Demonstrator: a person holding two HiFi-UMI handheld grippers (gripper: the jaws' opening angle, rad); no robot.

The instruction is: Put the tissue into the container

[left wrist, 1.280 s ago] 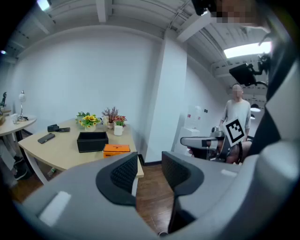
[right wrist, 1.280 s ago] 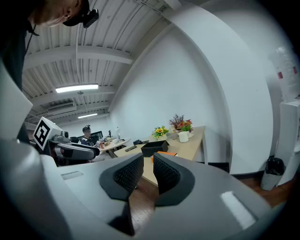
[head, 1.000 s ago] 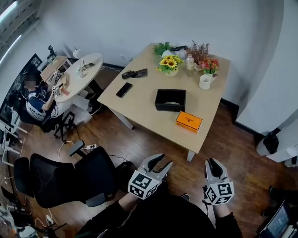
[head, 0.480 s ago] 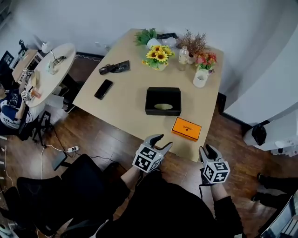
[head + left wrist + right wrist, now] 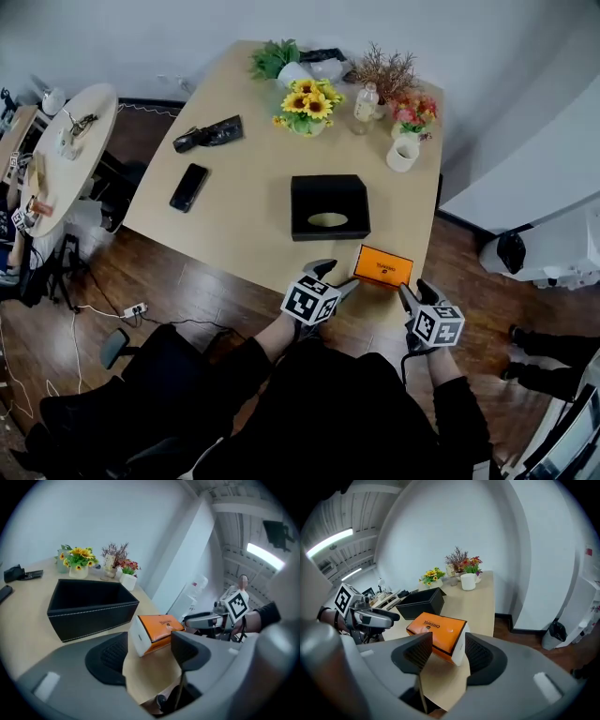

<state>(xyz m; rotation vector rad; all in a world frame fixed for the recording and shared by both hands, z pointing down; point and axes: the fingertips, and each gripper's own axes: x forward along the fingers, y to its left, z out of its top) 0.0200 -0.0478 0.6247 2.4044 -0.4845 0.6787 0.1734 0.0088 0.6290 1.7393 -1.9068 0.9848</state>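
A black open-topped container [image 5: 329, 206] sits mid-table, with an oval pale patch on its floor. The orange tissue box [image 5: 382, 266] lies near the table's front edge. My left gripper [image 5: 336, 277] is just left of the box and my right gripper [image 5: 415, 289] just below its right end. The jaws of both are opening, with nothing pressed between them. In the left gripper view the orange box [image 5: 157, 630] lies just beyond my open jaws [image 5: 150, 656], the container [image 5: 89, 606] further left. In the right gripper view the box [image 5: 438, 634] lies at the jaw tips [image 5: 446, 653].
A sunflower pot [image 5: 307, 105], a small bottle [image 5: 364, 101], more flowers and a white mug [image 5: 404, 155] stand at the table's far side. A phone [image 5: 189, 187] and a dark object [image 5: 208, 135] lie at the left. A round side table [image 5: 56, 150] stands further left.
I have come closer to the table, and both grippers have advanced to its front edge beside the orange box. Both pairs of jaws stand wider apart than before.
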